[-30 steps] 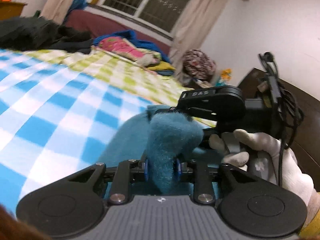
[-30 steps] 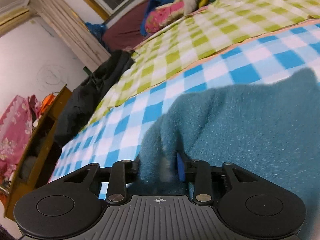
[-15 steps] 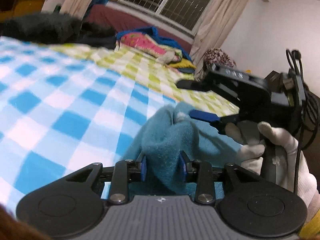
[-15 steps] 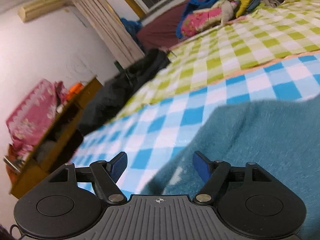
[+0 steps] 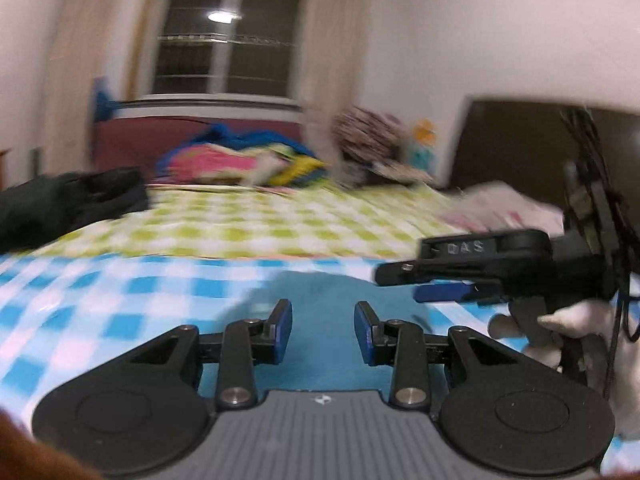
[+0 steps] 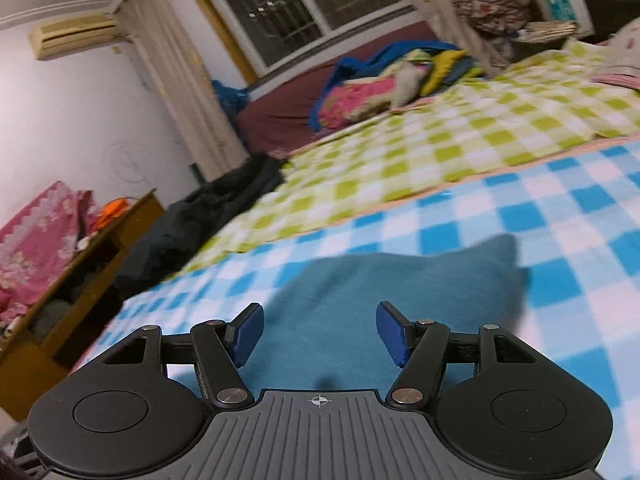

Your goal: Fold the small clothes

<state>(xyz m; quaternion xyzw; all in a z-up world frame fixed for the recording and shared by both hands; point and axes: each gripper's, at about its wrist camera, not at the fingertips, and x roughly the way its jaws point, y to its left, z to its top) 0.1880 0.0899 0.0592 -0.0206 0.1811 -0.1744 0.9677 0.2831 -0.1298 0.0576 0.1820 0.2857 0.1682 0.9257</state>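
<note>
change: teal garment (image 6: pixel 384 300) released since a second ago | left gripper (image 5: pixel 323 334) parted, empty; right gripper (image 6: pixel 320 334) just narrowed, unloaded | garment flat on blue-checked blanket (image 6: pixel 560 208), near edge | fold judged laid

A small teal fleece garment (image 6: pixel 384 300) lies flat on the blue-and-white checked blanket (image 6: pixel 560 208) of the bed. Its nap is soft and fuzzy, plain in colour with no print. In the right wrist view it spreads as a broad, smooth patch with one pointed corner sticking out toward the far right. In the left wrist view the same cloth (image 5: pixel 320 312) lies low and level, its far edge rounded, though blur hides finer detail. Nothing grips it.
</note>
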